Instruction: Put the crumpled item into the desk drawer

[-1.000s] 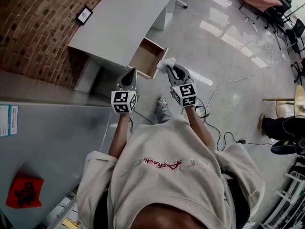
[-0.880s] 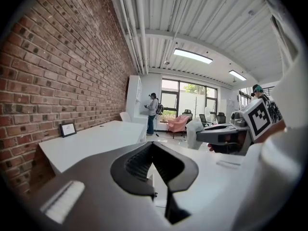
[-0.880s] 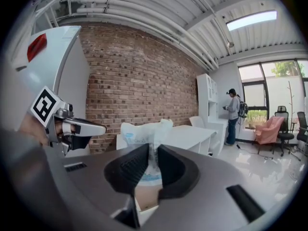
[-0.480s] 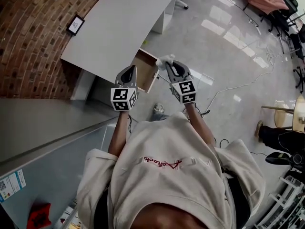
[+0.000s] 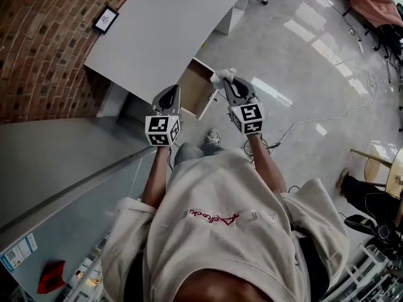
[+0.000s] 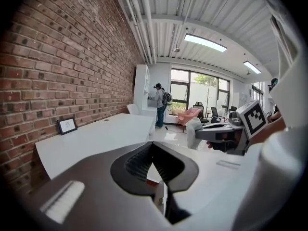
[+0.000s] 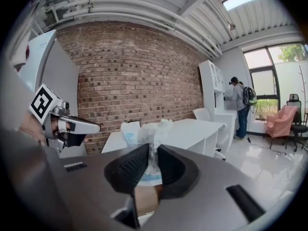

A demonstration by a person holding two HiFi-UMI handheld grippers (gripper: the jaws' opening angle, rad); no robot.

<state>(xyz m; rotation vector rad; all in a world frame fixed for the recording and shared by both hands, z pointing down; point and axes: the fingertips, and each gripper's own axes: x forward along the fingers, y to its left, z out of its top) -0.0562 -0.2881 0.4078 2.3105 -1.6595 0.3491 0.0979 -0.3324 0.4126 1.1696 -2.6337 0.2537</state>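
Only the head view shows the drawer (image 5: 196,88): it stands pulled out from under the white worktop (image 5: 170,30), with the crumpled item (image 5: 223,75) held in the air just beside its outer corner. The right gripper view shows the grip: the right claw (image 7: 153,150) is clamped on that item (image 7: 144,131), a whitish, plastic-looking wad with blue print too creased to read. The left gripper view shows the left claw (image 6: 153,146) with its tips together on nothing, a framed picture (image 6: 67,125) on the worktop by the brick wall, and a person (image 6: 160,102) standing at the far windows. Red script on the wearer's shirt (image 5: 214,216) is legible as lettering only, and a label (image 5: 16,253) at the lower left is too small to read. The drawer's inside is partly hidden behind both claws.
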